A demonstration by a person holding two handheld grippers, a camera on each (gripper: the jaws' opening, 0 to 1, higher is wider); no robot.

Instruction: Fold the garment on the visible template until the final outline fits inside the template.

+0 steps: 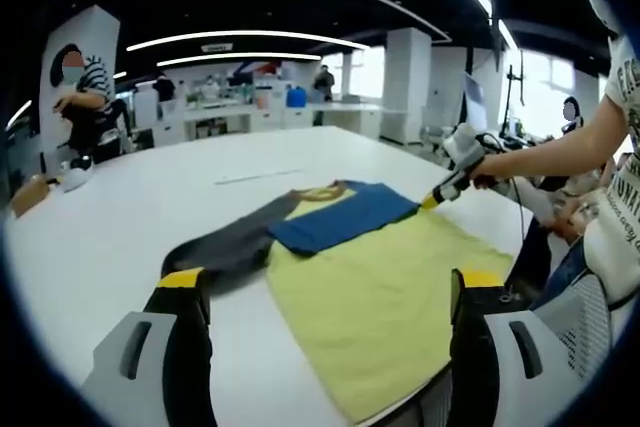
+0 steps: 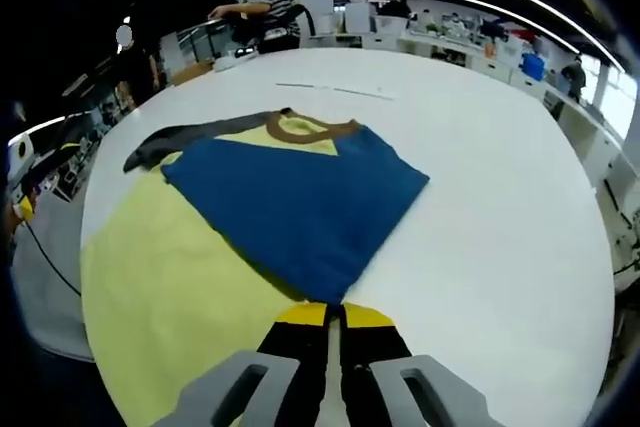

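A yellow shirt [image 1: 375, 297] lies flat on the white table [image 1: 120, 237]. Its brown collar [image 1: 325, 190] points away from me. The blue sleeve [image 1: 340, 217] is folded across the chest, and the grey sleeve [image 1: 230, 247] stretches out to the left. My left gripper [image 1: 330, 282] hovers open over the shirt's near part, one jaw on each side. My right gripper [image 1: 432, 201], held by a hand, reaches in from the right to the blue sleeve's end. In the right gripper view the right gripper [image 2: 330, 315] is shut on the end of the blue sleeve [image 2: 300, 197], with the yellow body [image 2: 160, 277] to the left.
A thin pale strip [image 1: 258, 176] lies on the table beyond the shirt. The table edge [image 1: 400, 409] runs close under the shirt's near hem. A person's arm [image 1: 560, 152] comes in at the right. People and desks [image 1: 250, 107] stand far behind.
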